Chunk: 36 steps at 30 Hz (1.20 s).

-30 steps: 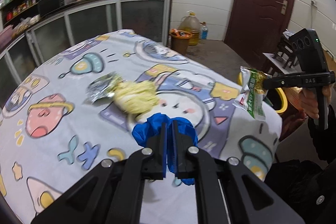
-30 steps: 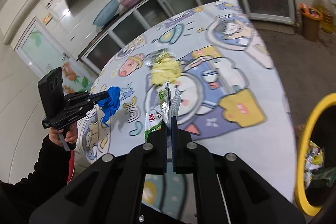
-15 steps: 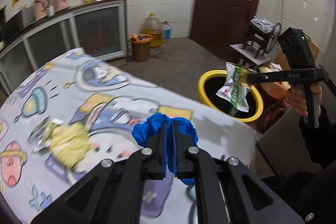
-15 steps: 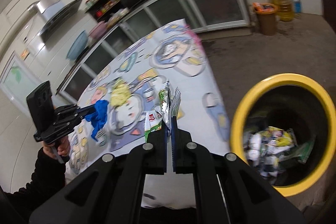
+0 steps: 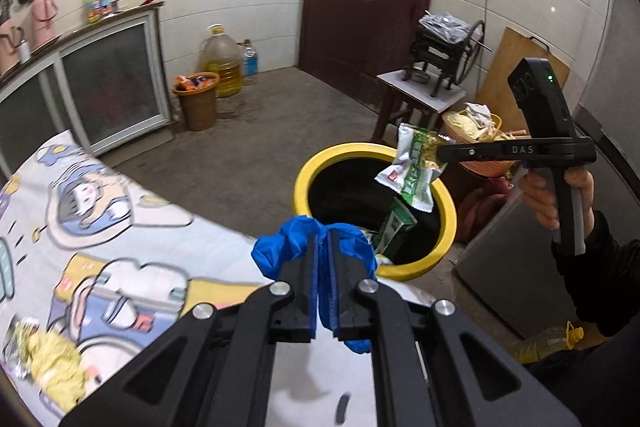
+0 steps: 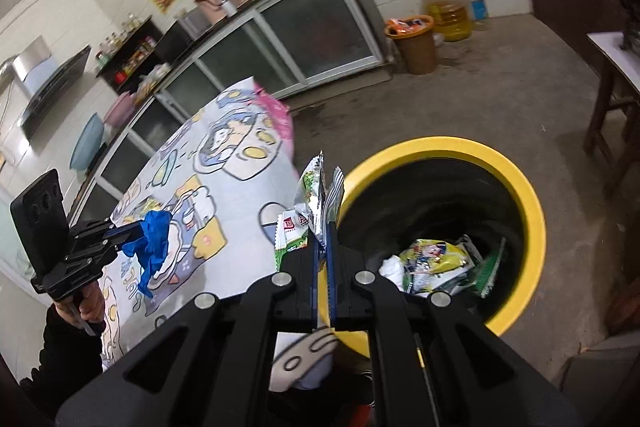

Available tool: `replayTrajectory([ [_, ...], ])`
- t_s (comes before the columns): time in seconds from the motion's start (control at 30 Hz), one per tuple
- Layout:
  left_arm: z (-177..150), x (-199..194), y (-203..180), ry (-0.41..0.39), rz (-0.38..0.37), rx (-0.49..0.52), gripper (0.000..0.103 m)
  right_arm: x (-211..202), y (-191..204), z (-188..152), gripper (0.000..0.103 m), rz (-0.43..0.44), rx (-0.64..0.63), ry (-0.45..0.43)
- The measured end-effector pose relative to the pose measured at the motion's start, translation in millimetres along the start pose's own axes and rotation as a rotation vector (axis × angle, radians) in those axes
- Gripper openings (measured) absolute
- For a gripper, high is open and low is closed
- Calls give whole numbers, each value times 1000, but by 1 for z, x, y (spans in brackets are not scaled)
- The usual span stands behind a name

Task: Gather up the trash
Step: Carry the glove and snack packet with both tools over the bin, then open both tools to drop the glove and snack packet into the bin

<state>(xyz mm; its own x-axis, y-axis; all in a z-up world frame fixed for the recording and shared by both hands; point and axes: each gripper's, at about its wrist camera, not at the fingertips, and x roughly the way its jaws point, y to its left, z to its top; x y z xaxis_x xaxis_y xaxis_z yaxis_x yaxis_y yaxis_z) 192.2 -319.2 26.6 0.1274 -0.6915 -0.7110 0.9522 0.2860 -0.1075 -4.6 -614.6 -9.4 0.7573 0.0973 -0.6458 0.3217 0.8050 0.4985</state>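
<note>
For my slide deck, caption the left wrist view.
Left gripper clamps a blue glove while right gripper holds a green wrapper over the yellow bin.

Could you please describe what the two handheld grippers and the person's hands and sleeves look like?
Both grippers are matte black with silver pivot screws and blue-lined fingers. The right gripper reads "DAS" in pale letters, has a grey trigger, and carries an upright black camera block with a green light. The left gripper carries a similar block. Both hands are bare, in black sleeves. No cables show.

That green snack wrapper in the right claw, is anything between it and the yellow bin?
Nothing visible. The green wrapper hangs from the right gripper above the yellow bin's open mouth, with only air beneath.
</note>
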Motion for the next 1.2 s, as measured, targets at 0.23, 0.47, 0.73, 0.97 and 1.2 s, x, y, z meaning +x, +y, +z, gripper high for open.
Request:
replayTrajectory([
  [0.23, 19, 35, -18, 16, -45, 16, 4, 1, -31, -4, 4, -57, 40, -2],
  [0.47, 33, 62, -29, 27, -76, 11, 4, 2, -55, -9, 4, -84, 84, 5],
  [0.73, 45, 100, -41, 51, -80, -20, 4, 9, -72, -12, 4, -127, 116, 17],
  [0.97, 51, 131, -50, 82, -64, -53, 4, 17, -87, -14, 4, -135, 154, 43],
  [1.2, 57, 159, -55, 127, -52, -96, 5, 19, -98, -19, 5, -133, 191, 59],
])
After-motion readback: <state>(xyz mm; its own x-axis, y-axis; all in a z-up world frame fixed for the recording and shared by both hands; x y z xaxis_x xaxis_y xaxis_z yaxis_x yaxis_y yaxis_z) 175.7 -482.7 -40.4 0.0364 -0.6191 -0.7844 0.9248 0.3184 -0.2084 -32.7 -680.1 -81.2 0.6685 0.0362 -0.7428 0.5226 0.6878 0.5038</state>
